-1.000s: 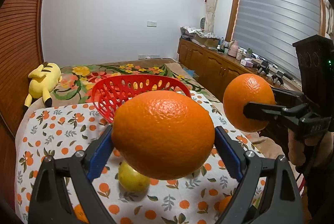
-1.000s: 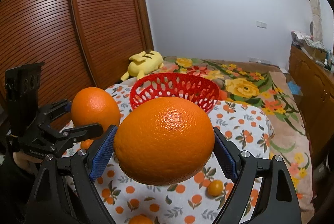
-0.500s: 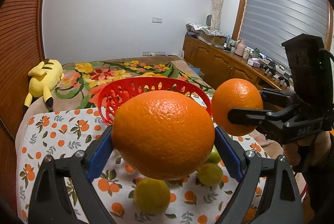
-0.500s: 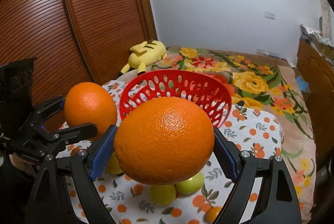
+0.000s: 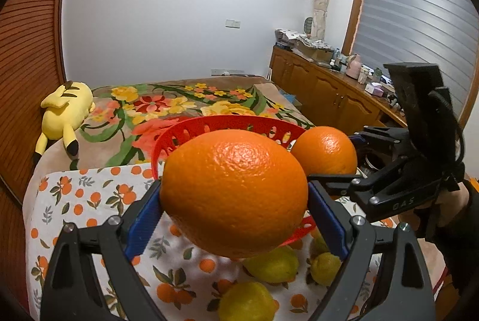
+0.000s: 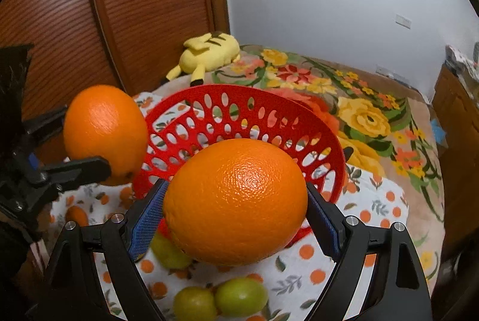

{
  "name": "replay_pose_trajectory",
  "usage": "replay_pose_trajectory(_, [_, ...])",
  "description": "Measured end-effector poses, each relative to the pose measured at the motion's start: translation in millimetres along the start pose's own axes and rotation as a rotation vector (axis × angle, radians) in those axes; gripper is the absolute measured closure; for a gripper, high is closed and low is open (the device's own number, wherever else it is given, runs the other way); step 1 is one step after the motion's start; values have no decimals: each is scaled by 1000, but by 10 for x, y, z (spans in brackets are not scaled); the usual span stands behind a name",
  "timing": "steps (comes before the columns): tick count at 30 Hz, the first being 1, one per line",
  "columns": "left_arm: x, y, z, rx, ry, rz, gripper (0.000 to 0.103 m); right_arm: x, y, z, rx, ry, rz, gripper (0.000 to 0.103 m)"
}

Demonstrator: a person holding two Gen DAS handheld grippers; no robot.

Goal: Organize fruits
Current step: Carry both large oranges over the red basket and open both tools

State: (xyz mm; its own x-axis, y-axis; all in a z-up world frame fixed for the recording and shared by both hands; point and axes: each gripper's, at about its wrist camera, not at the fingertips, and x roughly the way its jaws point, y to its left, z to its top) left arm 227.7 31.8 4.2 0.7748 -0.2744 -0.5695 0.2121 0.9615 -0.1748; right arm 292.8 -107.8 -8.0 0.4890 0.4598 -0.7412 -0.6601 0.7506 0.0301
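One red basket [image 6: 239, 123] sits on the bed [image 5: 185, 105]. Two tongs hover at its near rim: the left tongs [image 5: 235, 202] clamp one orange [image 5: 233, 198], the right tongs [image 6: 235, 208] another orange [image 6: 236, 207]. At least three green fruits [image 5: 271, 264] lie below on the cloth [image 5: 60, 201].

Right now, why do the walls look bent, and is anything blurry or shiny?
Left wrist view: the fisheye lens bows the wardrobe, and glare marks the held orange. Right wrist view: the wardrobe and plush look soft with blur, and the orange stays sharp with a bright highlight.
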Motion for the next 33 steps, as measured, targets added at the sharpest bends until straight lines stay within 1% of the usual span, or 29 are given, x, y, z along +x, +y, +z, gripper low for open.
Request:
replay_pose_trajectory(9, [119, 140, 66, -9, 4, 3, 11, 468, 0, 54, -75, 131, -34, 14])
replay_pose_trajectory(11, [146, 177, 80, -9, 6, 1, 11, 550, 9, 60, -86, 156, -28, 14])
replay_pose_trajectory(13, [163, 196, 84, -10, 8, 1, 11, 604, 20, 53, -96, 179, -13, 14])
replay_pose_trajectory(19, [208, 242, 80, -15, 11, 3, 11, 734, 77, 11, -127, 236, -21, 14])
replay_pose_trajectory(29, [207, 249, 74, -19, 11, 3, 11, 860, 102, -11, -171, 282, -96, 13])
replay_pose_trajectory(31, [215, 252, 70, -18, 13, 3, 11, 833, 80, 15, -157, 265, -84, 12])
replay_pose_trajectory(33, [211, 250, 73, -20, 15, 4, 11, 777, 62, 86, -145, 234, -92, 9])
